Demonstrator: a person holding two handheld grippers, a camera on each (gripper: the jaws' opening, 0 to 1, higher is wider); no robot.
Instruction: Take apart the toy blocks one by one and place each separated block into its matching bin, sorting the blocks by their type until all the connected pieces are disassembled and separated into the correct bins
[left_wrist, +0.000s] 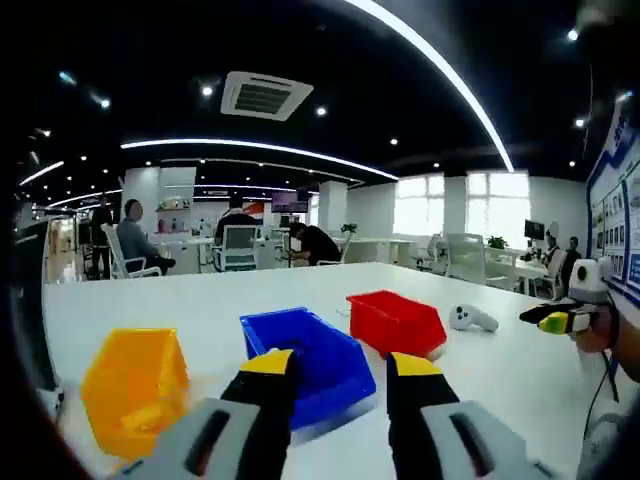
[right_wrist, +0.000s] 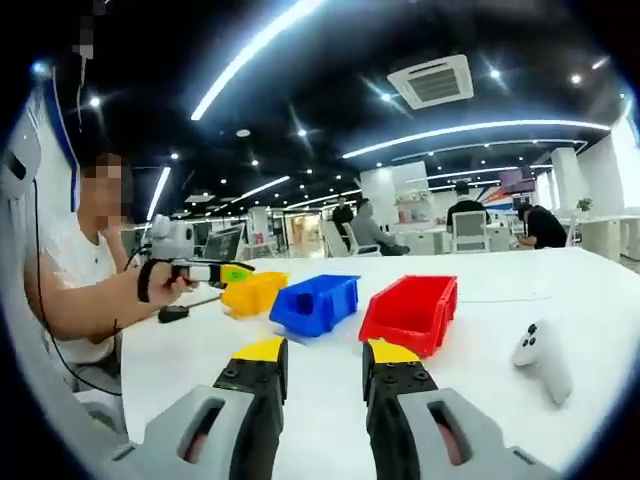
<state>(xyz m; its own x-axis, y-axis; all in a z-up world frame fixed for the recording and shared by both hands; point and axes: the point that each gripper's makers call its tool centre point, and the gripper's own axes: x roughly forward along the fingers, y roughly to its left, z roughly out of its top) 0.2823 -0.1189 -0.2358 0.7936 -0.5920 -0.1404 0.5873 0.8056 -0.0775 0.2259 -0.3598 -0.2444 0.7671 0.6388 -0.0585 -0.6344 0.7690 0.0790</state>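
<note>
Three plastic bins stand in a row on the white table (left_wrist: 150, 300): a yellow bin (left_wrist: 135, 390), a blue bin (left_wrist: 305, 360) and a red bin (left_wrist: 395, 322). My left gripper (left_wrist: 341, 365) hovers just in front of the blue bin, open, with nothing between its yellow-tipped jaws. At the right edge of the left gripper view a hand holds my right gripper (left_wrist: 548, 318) above the table. In the right gripper view my right gripper (right_wrist: 326, 352) is open and empty, facing the red bin (right_wrist: 412, 312), blue bin (right_wrist: 318, 302) and yellow bin (right_wrist: 252, 292). My left gripper (right_wrist: 238, 272) is held up beside the yellow bin.
A white hand controller (left_wrist: 472, 318) (right_wrist: 540, 352) lies on the table to the right of the red bin. A seated person (right_wrist: 80, 290) holds the grippers at the table's edge. Desks, chairs and other people fill the office behind.
</note>
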